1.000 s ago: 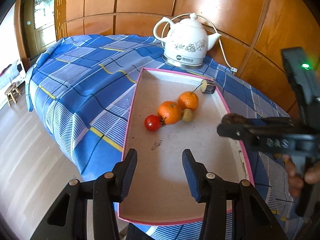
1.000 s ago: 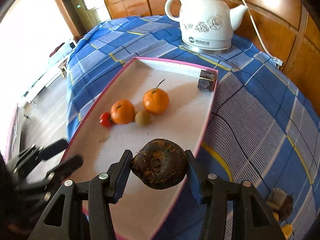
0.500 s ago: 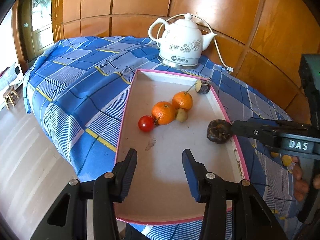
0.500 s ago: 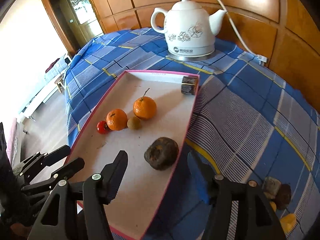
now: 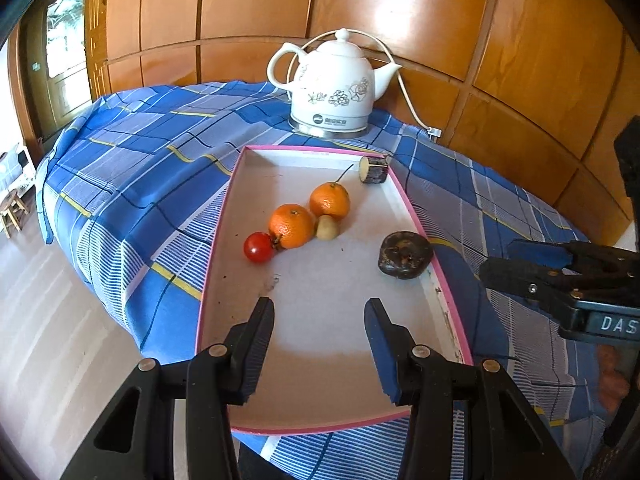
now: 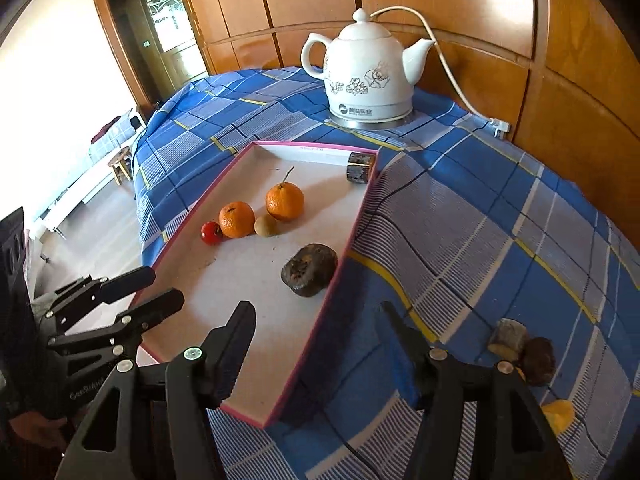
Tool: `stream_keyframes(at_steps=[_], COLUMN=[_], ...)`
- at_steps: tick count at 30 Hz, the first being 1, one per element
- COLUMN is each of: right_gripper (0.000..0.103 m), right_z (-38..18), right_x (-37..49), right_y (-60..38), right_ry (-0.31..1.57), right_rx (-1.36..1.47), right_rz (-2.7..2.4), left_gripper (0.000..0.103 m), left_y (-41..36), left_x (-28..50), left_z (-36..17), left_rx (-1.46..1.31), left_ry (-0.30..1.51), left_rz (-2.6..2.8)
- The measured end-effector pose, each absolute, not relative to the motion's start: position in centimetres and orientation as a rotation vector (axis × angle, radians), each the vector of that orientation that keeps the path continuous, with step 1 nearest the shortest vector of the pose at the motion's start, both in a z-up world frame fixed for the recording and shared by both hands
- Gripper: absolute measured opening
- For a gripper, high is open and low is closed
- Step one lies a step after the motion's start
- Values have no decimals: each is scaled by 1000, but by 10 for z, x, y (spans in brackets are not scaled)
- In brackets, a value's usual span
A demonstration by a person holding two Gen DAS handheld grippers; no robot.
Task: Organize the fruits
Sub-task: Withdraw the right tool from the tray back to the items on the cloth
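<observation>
The right gripper (image 6: 316, 344) is spread and empty, as is the left gripper (image 5: 320, 344). The dark fruit (image 6: 309, 269) lies in the tray (image 6: 360, 216) against its right edge; oranges (image 6: 285, 201) sit mid-tray.

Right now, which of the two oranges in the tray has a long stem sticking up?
The farther orange, nearer the kettle, carries the thin upright stem. The other orange, touching the cherry tomato, shows only a short stub.
</observation>
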State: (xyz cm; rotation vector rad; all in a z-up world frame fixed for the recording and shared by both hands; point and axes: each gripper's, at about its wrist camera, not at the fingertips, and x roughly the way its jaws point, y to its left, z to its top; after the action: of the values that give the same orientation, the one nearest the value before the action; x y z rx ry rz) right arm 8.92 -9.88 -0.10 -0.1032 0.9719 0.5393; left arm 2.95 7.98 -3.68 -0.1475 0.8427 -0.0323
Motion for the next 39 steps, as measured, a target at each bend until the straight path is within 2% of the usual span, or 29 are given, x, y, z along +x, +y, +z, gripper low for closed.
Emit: stream_keyframes(at_steps=[18,27,39], right_gripper=[63,63,63], right_z=[6,14,-28], right_x=[83,90,99], right_y=[-174,-258,-379], right_ry=[953,948,1024], right_rx=[-89,-44,222], right_rz=[406,245,-21], left_gripper=[48,48,51], left_y=[58,42,-8], left_x=[27,27,37], left_z=[-37,-34,-23], left_rx=[-93,-55,9], left_ry=[850,852,874], left_rz=[-78,-130,-290])
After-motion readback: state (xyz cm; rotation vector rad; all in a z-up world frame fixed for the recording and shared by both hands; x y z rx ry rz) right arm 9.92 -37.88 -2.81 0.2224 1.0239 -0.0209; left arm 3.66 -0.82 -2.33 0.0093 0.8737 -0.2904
